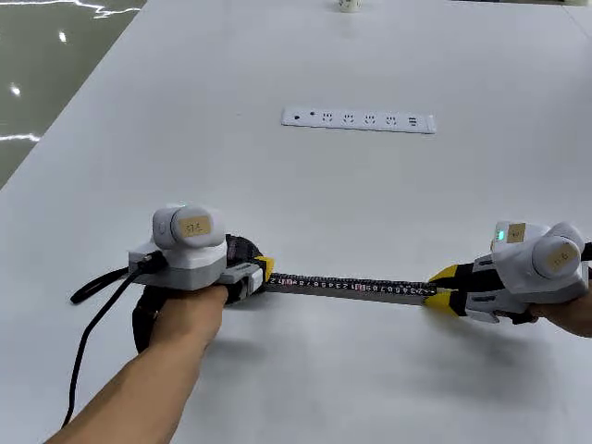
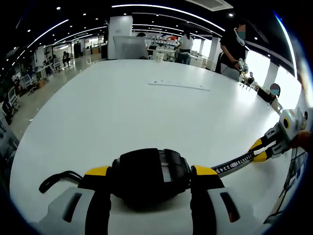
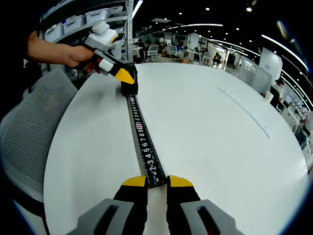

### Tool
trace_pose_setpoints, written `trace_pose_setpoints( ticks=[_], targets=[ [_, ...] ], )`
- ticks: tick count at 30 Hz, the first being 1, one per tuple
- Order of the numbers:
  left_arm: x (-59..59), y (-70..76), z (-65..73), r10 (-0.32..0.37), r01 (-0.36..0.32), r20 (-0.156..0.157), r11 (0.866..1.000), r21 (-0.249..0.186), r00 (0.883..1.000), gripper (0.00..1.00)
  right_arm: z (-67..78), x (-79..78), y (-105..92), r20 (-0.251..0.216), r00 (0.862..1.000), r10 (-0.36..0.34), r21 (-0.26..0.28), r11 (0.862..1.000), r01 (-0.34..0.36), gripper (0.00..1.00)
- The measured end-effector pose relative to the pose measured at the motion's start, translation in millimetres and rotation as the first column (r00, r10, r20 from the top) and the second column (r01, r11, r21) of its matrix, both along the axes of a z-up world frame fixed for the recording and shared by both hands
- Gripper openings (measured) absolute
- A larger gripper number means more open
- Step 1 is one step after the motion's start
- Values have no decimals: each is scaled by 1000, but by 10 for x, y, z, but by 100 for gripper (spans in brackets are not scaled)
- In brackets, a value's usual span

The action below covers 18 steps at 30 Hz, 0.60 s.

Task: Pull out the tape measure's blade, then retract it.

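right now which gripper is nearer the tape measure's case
Left. The left gripper is clamped around the tape measure case; the right gripper pinches the tip of the blade, a pulled-out length away.

Counted on one white tabletop point(image 1: 277, 194): one tape measure point(image 1: 242, 262) with one blade point(image 1: 351, 287), two claws, namely left claw point(image 1: 260, 275) and right claw point(image 1: 442, 289), one power strip point(image 1: 358, 119), one small pale object point(image 1: 349, 5) at the far edge.
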<state>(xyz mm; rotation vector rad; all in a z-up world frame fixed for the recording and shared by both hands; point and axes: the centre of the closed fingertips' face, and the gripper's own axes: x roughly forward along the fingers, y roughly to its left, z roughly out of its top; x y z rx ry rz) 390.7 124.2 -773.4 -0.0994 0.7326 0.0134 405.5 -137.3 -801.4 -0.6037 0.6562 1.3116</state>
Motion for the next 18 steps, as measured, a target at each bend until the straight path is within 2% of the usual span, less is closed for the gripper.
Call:
trace_pose_setpoints(
  ticks=[14,18],
  targets=[
    [-19,3,0,0,0,-2,1000,21,1000,61,-11,-6,-15,-5,1000,5,-2,1000,-5,9],
    [-27,7,-7,-2,2,-13,1000,23,1000,60,-11,-15,-10,-8,1000,8,-3,1000,-8,9]
  ],
)
